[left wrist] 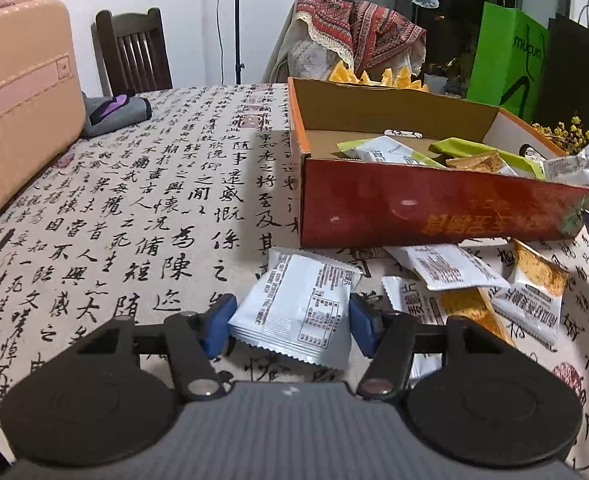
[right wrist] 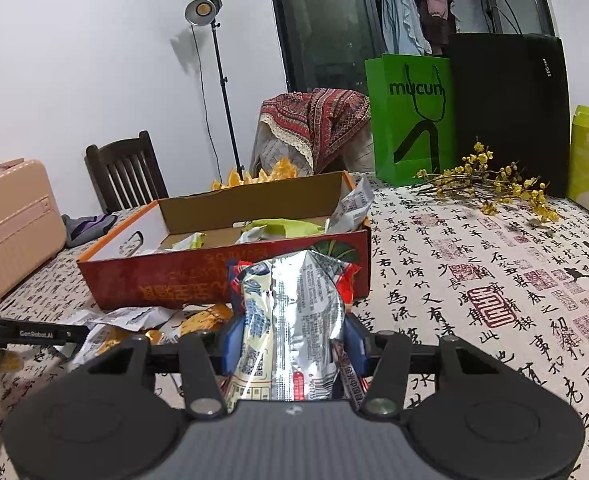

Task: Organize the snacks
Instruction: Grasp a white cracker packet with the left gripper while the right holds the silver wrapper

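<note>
Hand-held gripper on the left (left wrist: 290, 322) is clamping a white snack packet (left wrist: 294, 312); the right hand-held gripper (right wrist: 290, 344) is clamping a silver foil snack bag (right wrist: 294, 320).

Both sets of blue pads are pressing against their packets' sides, and the white packet is sitting low over the desk (left wrist: 142, 208), which is wearing a calligraphy-printed cloth. A red cardboard box (left wrist: 414, 212) is standing open just beyond both grippers, already holding several green and white packets (left wrist: 390, 152). More loose packets (left wrist: 454, 272) are lying on the desk in front of the box, to the right of the left gripper. A pink suitcase (left wrist: 18, 96) is sitting at the desk's far left, and a green paper bag (right wrist: 410, 120) is standing behind the box.
</note>
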